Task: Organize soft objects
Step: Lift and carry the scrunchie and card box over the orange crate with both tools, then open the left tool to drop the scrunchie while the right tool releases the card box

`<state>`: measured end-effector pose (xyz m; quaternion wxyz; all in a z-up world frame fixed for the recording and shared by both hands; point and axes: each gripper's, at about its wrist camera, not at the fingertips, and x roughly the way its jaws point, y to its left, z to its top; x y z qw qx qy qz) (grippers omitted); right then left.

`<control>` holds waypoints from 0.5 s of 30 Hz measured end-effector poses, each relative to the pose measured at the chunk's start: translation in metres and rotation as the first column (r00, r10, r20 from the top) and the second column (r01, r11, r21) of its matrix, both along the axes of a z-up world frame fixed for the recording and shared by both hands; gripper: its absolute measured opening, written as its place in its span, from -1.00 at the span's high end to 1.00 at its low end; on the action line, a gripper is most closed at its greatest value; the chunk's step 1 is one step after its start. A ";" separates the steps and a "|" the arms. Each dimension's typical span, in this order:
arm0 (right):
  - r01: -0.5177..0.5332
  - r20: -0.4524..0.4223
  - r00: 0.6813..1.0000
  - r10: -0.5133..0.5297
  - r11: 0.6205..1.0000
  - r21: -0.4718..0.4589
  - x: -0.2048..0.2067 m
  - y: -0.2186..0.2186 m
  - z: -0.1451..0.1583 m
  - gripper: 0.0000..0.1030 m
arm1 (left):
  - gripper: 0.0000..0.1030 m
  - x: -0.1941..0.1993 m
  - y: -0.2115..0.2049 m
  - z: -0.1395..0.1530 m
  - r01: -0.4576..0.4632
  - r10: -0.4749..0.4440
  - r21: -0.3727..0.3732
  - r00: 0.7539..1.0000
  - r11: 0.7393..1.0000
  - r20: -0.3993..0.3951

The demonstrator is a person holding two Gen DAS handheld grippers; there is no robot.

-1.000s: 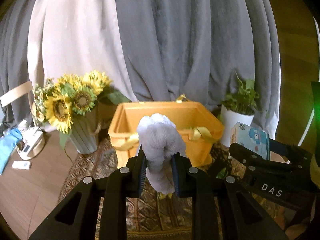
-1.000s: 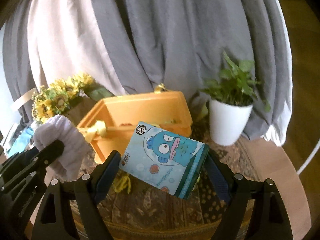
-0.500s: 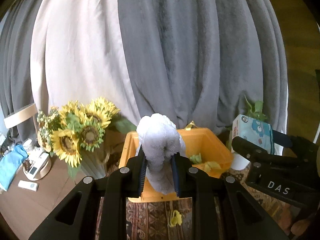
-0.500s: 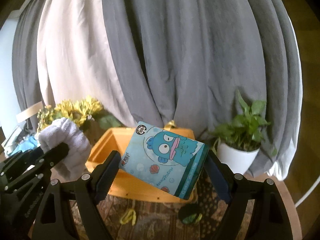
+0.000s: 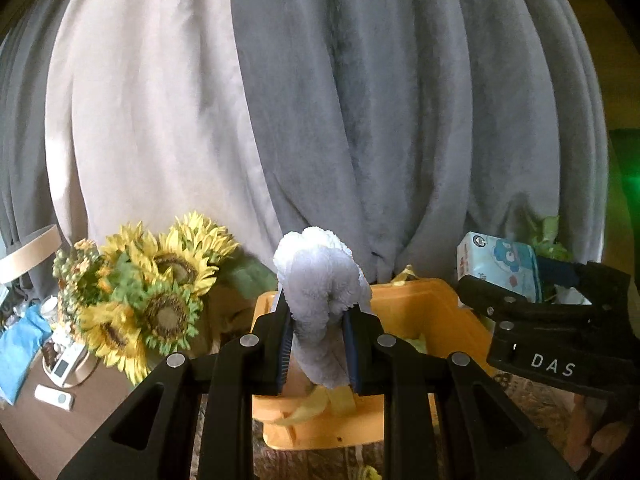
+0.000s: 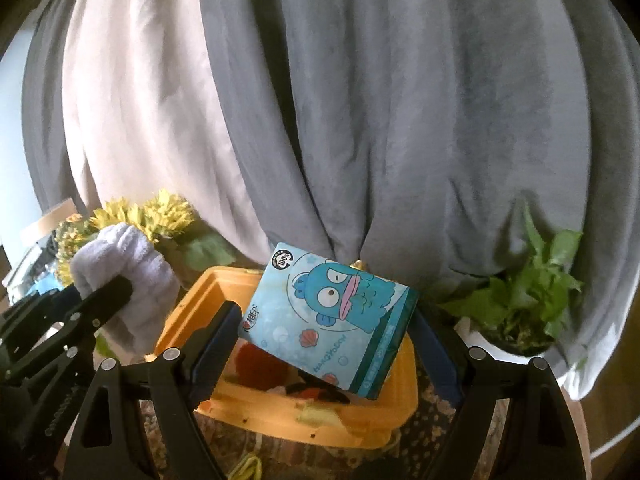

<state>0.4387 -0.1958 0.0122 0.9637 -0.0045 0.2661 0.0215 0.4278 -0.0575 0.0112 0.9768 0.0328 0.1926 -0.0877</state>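
My left gripper [image 5: 318, 340] is shut on a rolled white towel [image 5: 320, 284] and holds it above the near wall of the orange basket [image 5: 416, 308]. The towel also shows in the right wrist view [image 6: 124, 264]. My right gripper [image 6: 324, 344] is shut on a blue tissue pack with a cartoon fish [image 6: 328, 316] and holds it tilted over the orange basket [image 6: 360, 408]. The pack and right gripper show at the right of the left wrist view [image 5: 500, 268]. Red and dark soft items lie inside the basket.
A vase of sunflowers [image 5: 140, 300] stands left of the basket. A potted green plant [image 6: 528, 304] stands to its right. Grey and cream curtains [image 5: 320, 120] hang behind. A patterned cloth [image 6: 280, 452] covers the table. Small devices [image 5: 60, 368] lie far left.
Both grippers have risen and moved forward, carrying the towel and the tissue pack over the basket. The basket now sits lower and closer in both views.
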 end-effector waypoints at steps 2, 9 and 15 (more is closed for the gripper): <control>-0.009 -0.028 1.000 0.009 1.000 0.005 0.017 -0.001 -0.004 -0.65 | 0.54 0.015 0.001 -0.003 -0.001 0.001 -0.004 1.000 1.000 -0.017; -0.031 -0.126 0.992 0.030 0.999 -0.006 0.060 -0.004 -0.025 -0.65 | 0.54 0.060 -0.003 -0.018 0.005 -0.001 0.038 0.996 0.999 -0.085; -0.032 -0.230 0.973 0.031 0.999 -0.001 0.091 -0.011 -0.051 -0.65 | 0.54 0.099 -0.011 -0.044 0.071 -0.057 0.060 0.976 0.996 -0.210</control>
